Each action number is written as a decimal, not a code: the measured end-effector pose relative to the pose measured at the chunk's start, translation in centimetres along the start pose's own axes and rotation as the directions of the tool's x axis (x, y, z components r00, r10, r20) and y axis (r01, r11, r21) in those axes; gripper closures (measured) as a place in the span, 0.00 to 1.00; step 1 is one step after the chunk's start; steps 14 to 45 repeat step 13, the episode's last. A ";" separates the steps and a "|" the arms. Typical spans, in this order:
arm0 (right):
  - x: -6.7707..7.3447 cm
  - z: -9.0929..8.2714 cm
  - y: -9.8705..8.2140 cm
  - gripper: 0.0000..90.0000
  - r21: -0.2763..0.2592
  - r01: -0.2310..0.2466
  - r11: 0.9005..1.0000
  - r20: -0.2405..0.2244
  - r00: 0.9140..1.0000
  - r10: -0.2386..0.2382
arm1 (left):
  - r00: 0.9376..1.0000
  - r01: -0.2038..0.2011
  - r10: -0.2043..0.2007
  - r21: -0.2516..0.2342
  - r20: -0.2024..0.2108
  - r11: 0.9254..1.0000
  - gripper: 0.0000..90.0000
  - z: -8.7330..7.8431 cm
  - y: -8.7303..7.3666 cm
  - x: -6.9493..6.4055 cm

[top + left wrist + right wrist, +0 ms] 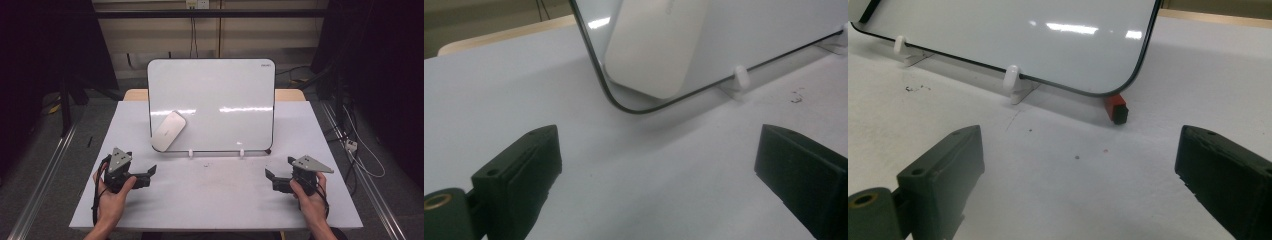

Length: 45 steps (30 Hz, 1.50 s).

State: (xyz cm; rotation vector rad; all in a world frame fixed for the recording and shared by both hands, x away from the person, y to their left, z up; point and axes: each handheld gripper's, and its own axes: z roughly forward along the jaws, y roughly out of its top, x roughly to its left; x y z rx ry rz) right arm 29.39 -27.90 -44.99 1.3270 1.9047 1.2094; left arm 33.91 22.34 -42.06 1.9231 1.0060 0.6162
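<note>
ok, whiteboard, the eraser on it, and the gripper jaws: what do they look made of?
Whiteboard: glossy white coated panel with a thin dark rim; ceiling lights reflect off it. Core unclear.
Eraser: smooth off-white shell with a soft sheen, probably plastic.
Left gripper and right gripper: matte black jaws with flat, dull faces, probably moulded or printed plastic.
</note>
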 end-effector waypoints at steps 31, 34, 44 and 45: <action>0.0 -0.1 0.0 0.06 -0.003 0.007 1.000 0.001 1.000 -0.007 | 0.998 0.055 -0.056 -0.024 -0.039 0.998 0.05 -0.2 -0.9 0.5; 0.0 -0.1 0.0 0.06 -0.003 0.007 1.000 0.001 1.000 -0.007 | 0.998 0.055 -0.056 -0.024 -0.039 0.998 0.05 -0.2 -0.9 0.5; 0.0 -0.1 0.0 0.06 -0.003 0.007 1.000 0.001 1.000 -0.007 | 0.998 0.055 -0.056 -0.024 -0.039 0.998 0.05 -0.2 -0.9 0.5; 0.0 -0.1 0.0 0.06 -0.003 0.007 1.000 0.001 1.000 -0.007 | 0.998 0.055 -0.056 -0.024 -0.039 0.998 0.05 -0.2 -0.9 0.5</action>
